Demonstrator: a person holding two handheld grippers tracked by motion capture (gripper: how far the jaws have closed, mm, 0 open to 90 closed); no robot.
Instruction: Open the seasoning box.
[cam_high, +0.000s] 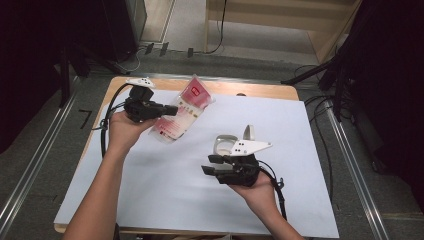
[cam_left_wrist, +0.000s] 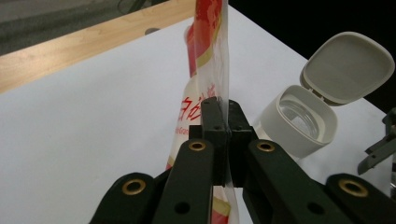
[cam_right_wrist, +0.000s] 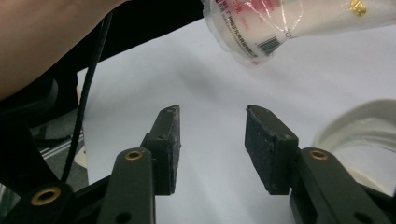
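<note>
The left gripper (cam_high: 167, 111) has its jaws clenched on a red-and-white pouch (cam_high: 182, 112) above the tabletop (cam_high: 150, 190); the right gripper (cam_high: 209, 165) has its jaws released beside an open-lidded jar (cam_high: 226, 144).

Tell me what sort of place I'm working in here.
Probably a lab or recording studio, not a kitchen: a wooden table under a white sheet, metal floor rails, cables and dark stands around.

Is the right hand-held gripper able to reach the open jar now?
Probably yes: the right hand-held gripper has open, empty jaws, and the open jar stands just beyond it with nothing between them.
</note>
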